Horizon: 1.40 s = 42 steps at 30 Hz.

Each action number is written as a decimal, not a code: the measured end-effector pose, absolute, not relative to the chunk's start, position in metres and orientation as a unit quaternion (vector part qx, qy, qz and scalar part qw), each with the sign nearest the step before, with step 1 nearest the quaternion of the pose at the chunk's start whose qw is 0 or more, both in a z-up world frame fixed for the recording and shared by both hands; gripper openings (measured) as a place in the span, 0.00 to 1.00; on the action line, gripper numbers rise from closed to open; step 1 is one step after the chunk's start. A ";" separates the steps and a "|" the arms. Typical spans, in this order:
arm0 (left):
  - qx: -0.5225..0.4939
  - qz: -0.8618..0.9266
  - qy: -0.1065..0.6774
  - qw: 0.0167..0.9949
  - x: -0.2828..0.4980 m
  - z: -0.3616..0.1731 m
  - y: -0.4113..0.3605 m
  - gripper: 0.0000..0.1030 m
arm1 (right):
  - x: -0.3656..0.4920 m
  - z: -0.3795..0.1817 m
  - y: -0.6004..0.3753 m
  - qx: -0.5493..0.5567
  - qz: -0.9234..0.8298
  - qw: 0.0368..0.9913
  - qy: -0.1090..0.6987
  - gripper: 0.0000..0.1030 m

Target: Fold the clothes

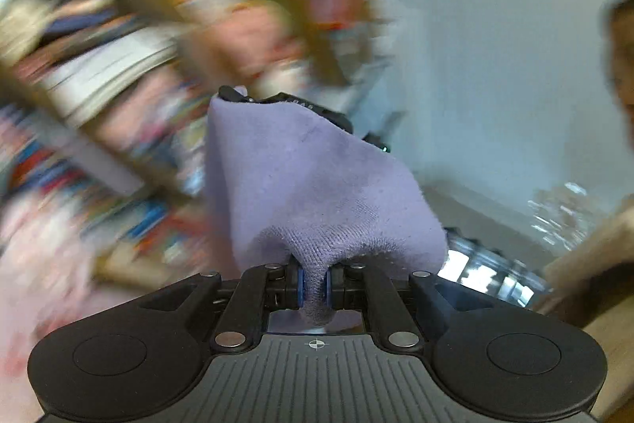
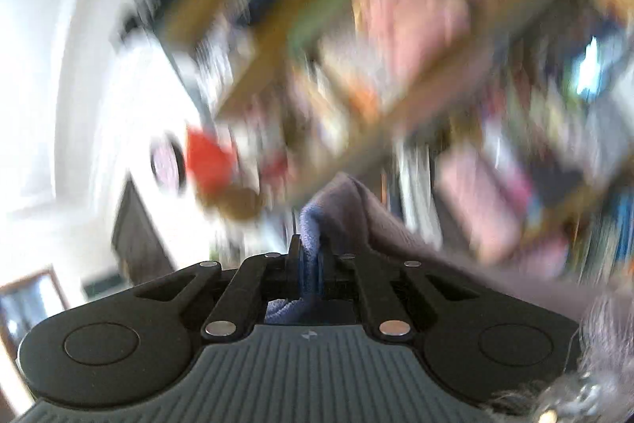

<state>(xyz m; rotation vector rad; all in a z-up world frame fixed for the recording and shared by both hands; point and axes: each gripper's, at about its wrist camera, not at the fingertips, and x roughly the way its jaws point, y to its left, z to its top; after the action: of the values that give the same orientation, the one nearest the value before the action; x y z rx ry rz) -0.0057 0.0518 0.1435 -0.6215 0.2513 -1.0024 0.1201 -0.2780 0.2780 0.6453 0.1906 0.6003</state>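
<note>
The left gripper (image 1: pixel 315 284) had its fingers closed on a fold of the lilac cloth (image 1: pixel 313 185), which rose toward 12 o'clock, and the right gripper (image 2: pixel 311 274) pinched another edge of the same cloth (image 2: pixel 356 221), so it hung in the air between both. It looked like the lifting or shaking-out step; next, the cloth probably needed to be spread flat. Only the left view showed the other gripper (image 1: pixel 301 104) behind the cloth at 12 o'clock, while the right view showed blurred bookshelves (image 2: pixel 396 46).
</note>
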 end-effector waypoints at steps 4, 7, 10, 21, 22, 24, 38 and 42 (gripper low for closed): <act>-0.354 -0.323 0.271 0.835 -0.003 0.042 0.105 0.08 | 0.159 0.161 -0.215 0.275 0.231 0.891 0.276 0.06; -0.341 -0.236 0.351 0.840 -0.006 -0.011 0.133 0.08 | 0.188 0.073 -0.169 0.241 0.182 0.862 0.407 0.06; -0.310 -0.192 0.381 0.850 -0.005 -0.028 0.149 0.09 | 0.202 0.019 -0.128 0.218 0.165 0.840 0.468 0.06; -0.260 -0.155 0.416 0.857 -0.003 -0.020 0.172 0.36 | 0.178 0.002 -0.073 0.155 0.231 0.848 0.451 0.48; -0.251 -0.154 0.414 0.861 -0.005 -0.016 0.174 0.39 | 0.167 0.007 -0.081 0.149 0.239 0.852 0.441 0.49; -0.228 -0.150 0.405 0.872 -0.004 -0.007 0.176 0.47 | 0.144 0.013 -0.104 0.145 0.240 0.865 0.417 0.51; -0.184 -0.193 0.356 0.896 0.067 0.019 0.107 0.55 | 0.037 -0.024 -0.248 0.102 0.049 0.892 0.439 0.51; -0.161 -0.194 0.382 0.889 0.075 0.005 0.080 0.55 | 0.023 -0.034 -0.251 0.080 0.036 0.891 0.446 0.47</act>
<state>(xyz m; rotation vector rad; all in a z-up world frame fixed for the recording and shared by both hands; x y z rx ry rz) 0.0747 0.0801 0.0050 -0.3350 0.7938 -0.4025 0.0229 -0.2514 -0.0335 0.1657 0.9250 0.0741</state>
